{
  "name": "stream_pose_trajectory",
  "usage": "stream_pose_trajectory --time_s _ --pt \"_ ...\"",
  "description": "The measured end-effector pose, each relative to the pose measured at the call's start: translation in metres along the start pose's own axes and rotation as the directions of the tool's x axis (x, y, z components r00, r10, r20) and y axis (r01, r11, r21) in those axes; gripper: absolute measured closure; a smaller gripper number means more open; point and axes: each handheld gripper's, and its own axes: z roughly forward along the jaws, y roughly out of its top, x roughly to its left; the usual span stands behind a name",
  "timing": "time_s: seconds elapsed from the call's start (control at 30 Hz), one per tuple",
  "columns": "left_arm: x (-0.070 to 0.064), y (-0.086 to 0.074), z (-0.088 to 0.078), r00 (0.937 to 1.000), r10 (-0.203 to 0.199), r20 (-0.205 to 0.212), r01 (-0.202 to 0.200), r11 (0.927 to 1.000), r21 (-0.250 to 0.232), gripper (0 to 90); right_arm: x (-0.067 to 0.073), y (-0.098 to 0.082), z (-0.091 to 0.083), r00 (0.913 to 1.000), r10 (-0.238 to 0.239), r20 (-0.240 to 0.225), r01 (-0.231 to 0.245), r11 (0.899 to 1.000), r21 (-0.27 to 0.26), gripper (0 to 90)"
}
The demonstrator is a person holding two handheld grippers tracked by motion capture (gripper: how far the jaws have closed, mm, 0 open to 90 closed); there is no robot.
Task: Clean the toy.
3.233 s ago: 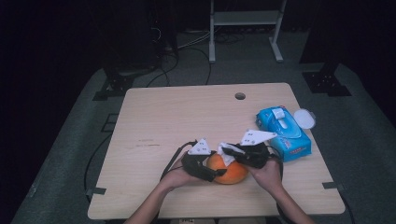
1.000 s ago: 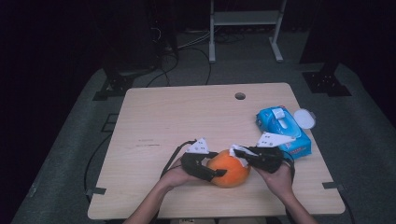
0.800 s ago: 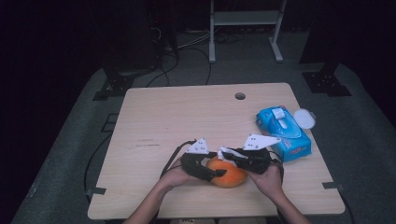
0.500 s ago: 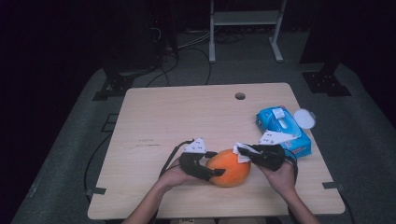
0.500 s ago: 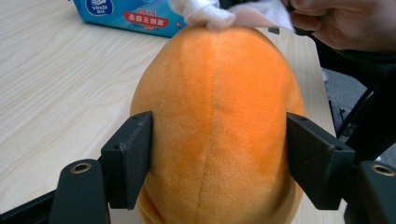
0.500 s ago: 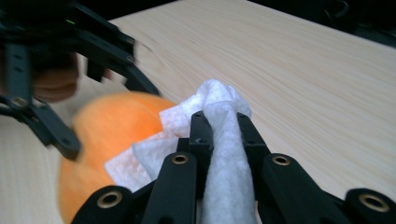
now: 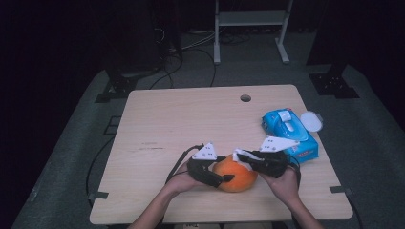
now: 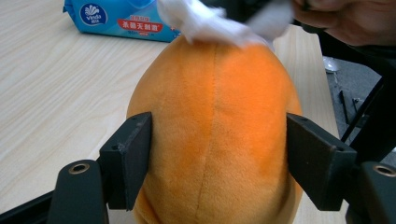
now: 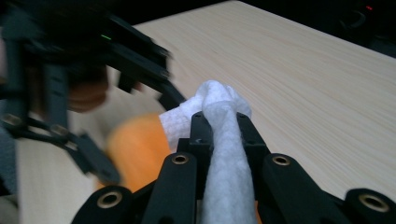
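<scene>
left gripper [image 8: 219, 163] clamps our orange plush toy [image 8: 217, 135] at table's [image 7: 191, 124] near edge | right gripper [image 9: 219, 126] pinches white wipe [image 9: 224, 154] on top | risk: hard strokes (plush is soft) could squirm toy loose

One orange plush toy [image 7: 235, 174], one white wipe [image 9: 219, 135], one blue wipe pack [image 7: 288, 133].

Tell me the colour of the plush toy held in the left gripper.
Orange plush toy, clearest in the left gripper view.
</scene>
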Motion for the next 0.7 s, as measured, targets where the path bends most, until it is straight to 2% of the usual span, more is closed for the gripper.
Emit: stream_pose_trajectory --time_s 0.03,0.13,0.17,0.2,0.23,0.3,0.33,0.37,0.47,0.57,0.6,0.63,0.67,0.7 --pt "0.000 0.000 0.000 1.0000 -0.004 -0.001 0.004 1.0000 -0.003 27.3 0.011 0.007 0.005 0.9991 -0.022 -0.037 0.022 1.000 -0.003 79.5" --pt "0.001 -0.002 -0.001 1.0000 0.005 0.004 -0.005 0.9999 -0.013 25.6 0.020 0.009 0.013 0.9974 -0.064 -0.032 0.065 0.998 0.024 79.4" --pt "0.002 -0.003 -0.001 0.9999 0.008 0.012 -0.007 0.9997 -0.024 23.5 0.018 0.007 0.014 0.9975 -0.062 -0.033 0.063 0.998 0.030 79.4" --pt "0.002 -0.003 -0.001 0.9999 0.008 0.012 -0.007 0.9997 -0.024 20.7 0.015 0.005 0.014 0.9984 -0.041 -0.040 0.042 0.999 0.031 79.4" --pt "0.006 -0.005 -0.003 0.9993 0.010 0.037 -0.007 0.9980 -0.063 18.2 0.011 0.003 0.013 0.9986 -0.027 -0.045 0.028 0.999 0.026 79.3" --pt "0.009 -0.005 -0.003 0.9989 0.015 0.046 -0.011 0.9969 -0.078 12.4 0.003 -0.002 0.009 0.9990 0.010 -0.045 -0.010 1.000 0.016 79.4" --pt "0.012 -0.006 -0.004 0.9985 0.025 0.048 -0.021 0.9966 -0.080 12.4 0.003 -0.002 0.009 0.9990 0.010 -0.045 -0.010 1.000 0.016 79.4" --pt "0.017 -0.010 -0.007 0.9977 0.026 0.062 -0.020 0.9954 -0.093 10.5 -0.004 -0.004 0.004 0.9994 0.023 -0.025 -0.023 1.000 0.005 79.3" --pt "0.026 -0.017 -0.004 0.9966 0.011 0.081 -0.002 0.9938 -0.111 9.1 -0.012 -0.006 -0.002 0.9985 0.051 -0.019 -0.051 0.999 -0.007 79.3" --pt "0.028 -0.019 0.001 0.9967 -0.001 0.081 0.010 0.9942 -0.107 5.9 -0.015 -0.008 -0.003 0.9977 0.064 -0.023 -0.065 0.998 -0.013 79.3" --pt "0.028 -0.018 0.005 0.9959 -0.005 0.090 0.013 0.9955 -0.094 4.9 -0.015 -0.008 -0.002 0.9976 0.065 -0.024 -0.065 0.998 -0.011 79.3" --pt "0.026 -0.018 0.011 0.9915 -0.007 0.130 0.017 0.9972 -0.073 5.0 -0.015 -0.008 -0.002 0.9978 0.061 -0.025 -0.061 0.998 -0.011 79.2" --pt "0.026 -0.018 0.011 0.9915 -0.007 0.130 0.017 0.9972 -0.073 5.1 -0.015 -0.008 -0.002 0.9979 0.059 -0.026 -0.060 0.998 -0.011 79.2" --pt "0.023 -0.018 0.015 0.9893 0.008 0.146 -0.001 0.9990 -0.045 6.0 -0.015 -0.008 -0.001 0.9976 0.064 -0.027 -0.064 0.998 -0.011 79.2"
